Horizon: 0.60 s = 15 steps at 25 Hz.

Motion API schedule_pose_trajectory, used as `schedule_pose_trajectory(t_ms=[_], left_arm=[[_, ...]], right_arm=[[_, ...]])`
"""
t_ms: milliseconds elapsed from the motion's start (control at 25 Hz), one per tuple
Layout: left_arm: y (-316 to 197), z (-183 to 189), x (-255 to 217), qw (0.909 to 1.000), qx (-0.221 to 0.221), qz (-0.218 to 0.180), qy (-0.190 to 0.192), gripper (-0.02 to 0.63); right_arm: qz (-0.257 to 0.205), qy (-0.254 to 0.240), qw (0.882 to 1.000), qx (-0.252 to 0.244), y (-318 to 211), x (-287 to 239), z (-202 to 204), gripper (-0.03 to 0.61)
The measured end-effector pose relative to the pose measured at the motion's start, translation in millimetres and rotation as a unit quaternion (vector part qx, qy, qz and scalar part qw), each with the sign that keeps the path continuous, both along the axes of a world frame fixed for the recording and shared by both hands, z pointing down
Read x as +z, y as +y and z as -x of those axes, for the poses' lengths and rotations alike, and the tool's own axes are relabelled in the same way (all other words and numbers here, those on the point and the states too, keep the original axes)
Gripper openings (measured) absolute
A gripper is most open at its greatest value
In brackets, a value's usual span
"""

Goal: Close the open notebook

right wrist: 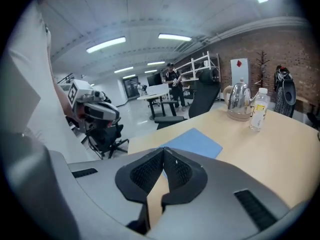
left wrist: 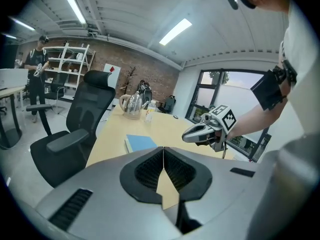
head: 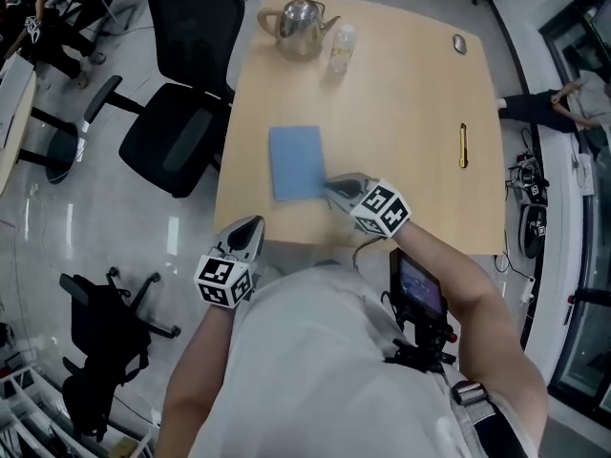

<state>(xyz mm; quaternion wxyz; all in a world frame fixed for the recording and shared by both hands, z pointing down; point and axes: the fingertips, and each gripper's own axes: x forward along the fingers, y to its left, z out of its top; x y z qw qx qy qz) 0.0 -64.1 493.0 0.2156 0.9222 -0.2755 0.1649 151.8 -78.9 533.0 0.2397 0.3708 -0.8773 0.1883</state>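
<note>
Am hovering right gripper just beside blue notebook, lying closed on table; left gripper near. Both jaws together, empty. Judging closing done; next, pulling clear.

Light wood worktop carried a steel kettle at the far edge, with a clear plastic bottle just beside it. A small grey mouse sat near the far right corner. A yellow pen-like tool lay along the right side, well apart. A black office chair stood left of the worktop, and a second chair farther off. A white shelf stood by a brick wall.
</note>
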Motion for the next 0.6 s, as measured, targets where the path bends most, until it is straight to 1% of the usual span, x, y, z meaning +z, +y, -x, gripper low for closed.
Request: schedule_pose_trajectory(t_ms=[160,320,440,600], left_arm=[[-0.8,-11.5,1.2,0.9999,0.011,0.000,0.002,0.009],[-2.2,-20.9,3.1,0.9998,0.019,0.000,0.002,0.009],[-5.1,-26.6,3.5,0.9997,0.025,0.000,0.003,0.009],[-6.1,-30.5,2.9,0.9994,0.034,0.000,0.001,0.009]], right_arm=[[-0.027,-0.030,0.999,0.027,20.6,-19.2,-18.2,0.017],[-0.044,-0.060,0.995,0.064,32.0,-30.6,-31.9,0.017],[-0.049,-0.069,0.993,0.087,32.6,-32.7,-37.8,0.017],[-0.050,-0.078,0.990,0.102,33.8,-32.1,-38.3,0.017]])
